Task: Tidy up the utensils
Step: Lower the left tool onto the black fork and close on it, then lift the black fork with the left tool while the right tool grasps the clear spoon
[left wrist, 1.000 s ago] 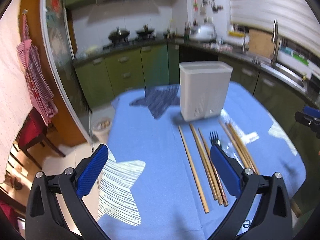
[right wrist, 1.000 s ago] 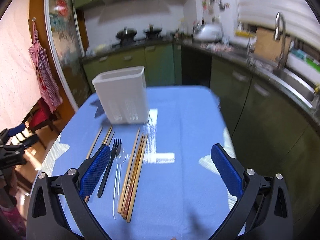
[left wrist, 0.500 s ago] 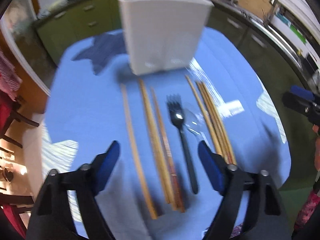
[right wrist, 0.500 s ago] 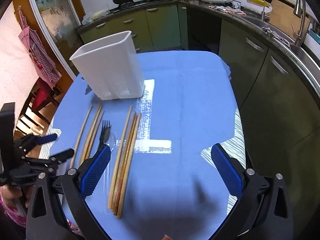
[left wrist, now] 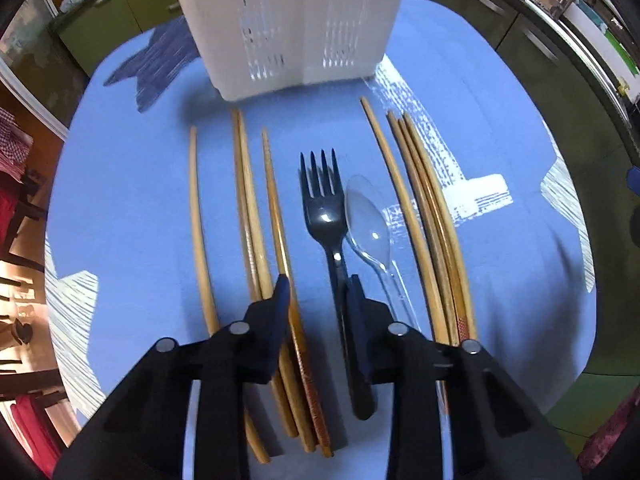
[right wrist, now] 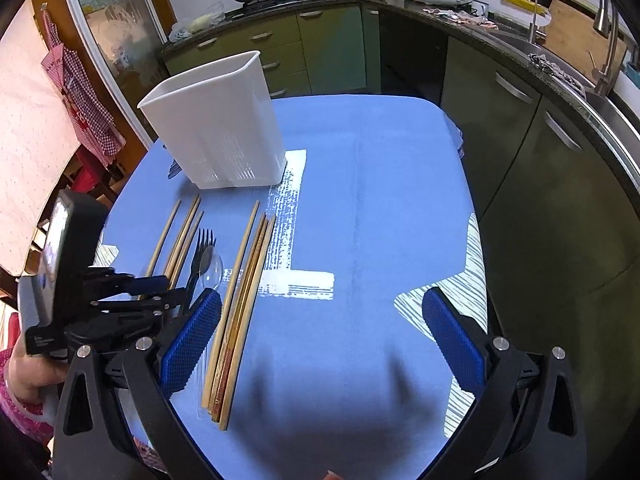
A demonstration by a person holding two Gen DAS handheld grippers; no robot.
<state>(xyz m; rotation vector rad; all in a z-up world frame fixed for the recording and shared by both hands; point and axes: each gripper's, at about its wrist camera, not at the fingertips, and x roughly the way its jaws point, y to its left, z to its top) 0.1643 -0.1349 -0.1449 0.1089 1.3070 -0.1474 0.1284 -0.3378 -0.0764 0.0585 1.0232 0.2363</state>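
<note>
A black plastic fork (left wrist: 325, 216) lies on the blue tablecloth beside a clear plastic spoon (left wrist: 370, 228). Several wooden chopsticks lie on its left (left wrist: 246, 208) and right (left wrist: 424, 216). A white slotted utensil holder (left wrist: 296, 28) stands behind them. My left gripper (left wrist: 318, 292) is low over the cloth, its jaws partly closed around the fork's handle, with a gap still showing between them. It also shows in the right wrist view (right wrist: 160, 286). My right gripper (right wrist: 320, 336) is wide open and empty above the cloth, right of the chopsticks (right wrist: 240, 300).
The table (right wrist: 380, 200) has a rounded edge; green kitchen cabinets (right wrist: 332, 48) and a counter with a sink (right wrist: 600, 92) run behind and to the right. A chair with red cloth (left wrist: 16, 208) stands at the left.
My left gripper has come down and forward to the fork and its jaws have narrowed around the handle. My right gripper has barely moved and stays open.
</note>
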